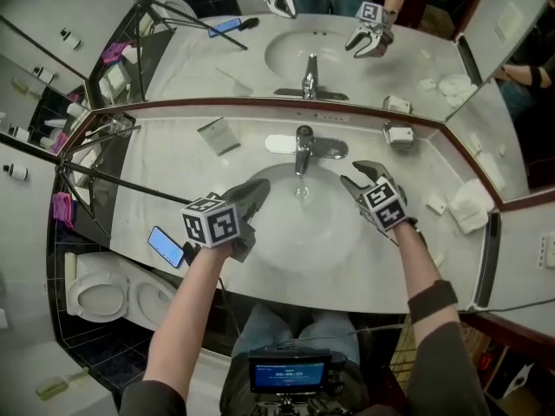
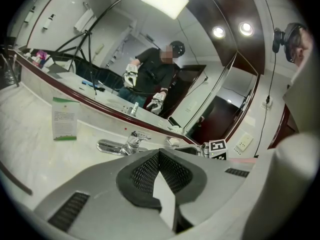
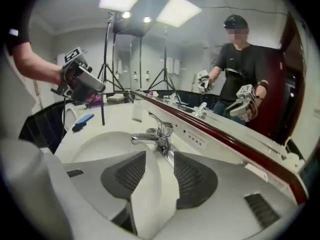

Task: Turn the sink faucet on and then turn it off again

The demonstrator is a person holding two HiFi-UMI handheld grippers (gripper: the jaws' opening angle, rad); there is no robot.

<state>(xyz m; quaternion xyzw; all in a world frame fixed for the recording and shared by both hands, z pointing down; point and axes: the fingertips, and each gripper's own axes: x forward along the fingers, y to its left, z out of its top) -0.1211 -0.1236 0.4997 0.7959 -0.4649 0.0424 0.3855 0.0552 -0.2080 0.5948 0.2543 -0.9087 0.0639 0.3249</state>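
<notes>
The chrome faucet [image 1: 303, 148] stands at the back of the white sink basin [image 1: 295, 237], its lever on top and its spout over the drain. No stream of water shows under the spout in the right gripper view. My left gripper [image 1: 257, 187] hovers over the basin's left side, shut with nothing in it; its closed jaws point toward the faucet [image 2: 131, 143]. My right gripper [image 1: 357, 177] is over the basin's right side, a little short of the faucet [image 3: 159, 134]. It [image 3: 160, 156] is open, jaws apart and empty.
A mirror [image 1: 303, 42] runs behind the marble counter. A blue phone [image 1: 165, 246] lies front left. A paper card [image 1: 218, 135] stands back left, a soap dish [image 1: 398, 134] back right and a folded towel [image 1: 473, 204] far right. Tripod legs [image 1: 113, 180] cross the left end, by a toilet [image 1: 104, 293].
</notes>
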